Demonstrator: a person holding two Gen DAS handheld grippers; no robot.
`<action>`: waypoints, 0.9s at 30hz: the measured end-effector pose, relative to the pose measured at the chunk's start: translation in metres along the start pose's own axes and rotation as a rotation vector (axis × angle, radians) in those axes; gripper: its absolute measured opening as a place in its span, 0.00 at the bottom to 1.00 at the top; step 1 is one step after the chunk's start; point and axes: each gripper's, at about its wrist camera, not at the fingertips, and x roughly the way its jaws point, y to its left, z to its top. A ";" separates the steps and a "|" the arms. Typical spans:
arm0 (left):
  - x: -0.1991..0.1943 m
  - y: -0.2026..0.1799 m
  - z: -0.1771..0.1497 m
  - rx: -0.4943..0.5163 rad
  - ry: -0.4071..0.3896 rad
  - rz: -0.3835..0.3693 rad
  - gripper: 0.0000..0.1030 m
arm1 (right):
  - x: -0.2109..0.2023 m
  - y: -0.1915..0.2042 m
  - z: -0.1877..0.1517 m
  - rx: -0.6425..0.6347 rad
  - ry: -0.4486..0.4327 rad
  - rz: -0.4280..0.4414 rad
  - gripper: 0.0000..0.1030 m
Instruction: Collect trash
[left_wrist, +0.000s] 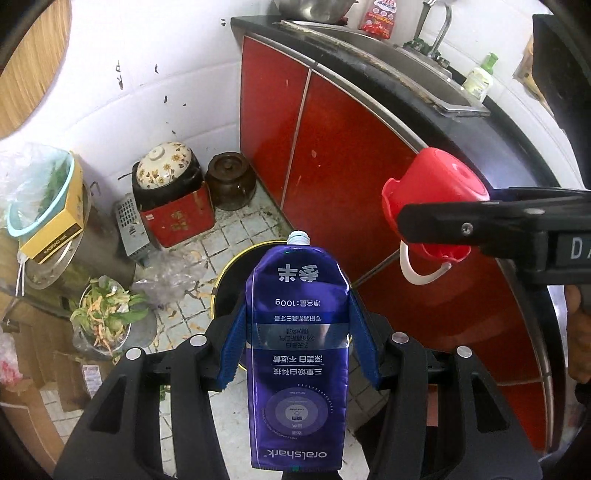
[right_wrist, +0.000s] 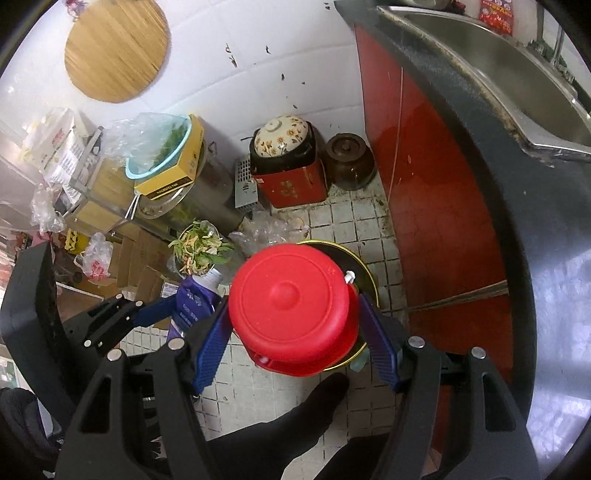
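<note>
We hold two pieces of trash above the dark, yellow-rimmed bin (left_wrist: 236, 284) on the tiled floor (right_wrist: 343, 225). The left gripper (left_wrist: 299, 339) has its blue fingers (left_wrist: 232, 350) clenched on the flanks of a purple toothpaste tube (left_wrist: 299, 354), nozzle pointing away from the fingers toward the bin. The right gripper (right_wrist: 295, 332) grasps a red cap (right_wrist: 291, 306), with the bin rim just beyond its fingers (right_wrist: 212, 343). We judge the risk to be an off-centre release: the tube could glance off the rim, or the cap roll across the floor.
</note>
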 end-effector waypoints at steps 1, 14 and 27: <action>0.003 0.001 0.001 0.000 0.003 -0.003 0.50 | 0.002 0.000 0.001 0.000 0.002 0.001 0.64; 0.022 0.012 0.001 0.004 -0.013 -0.015 0.87 | 0.015 -0.007 0.011 0.008 0.033 0.009 0.82; -0.011 -0.008 0.010 0.057 -0.017 0.035 0.92 | -0.039 -0.018 -0.004 0.037 -0.039 -0.010 0.87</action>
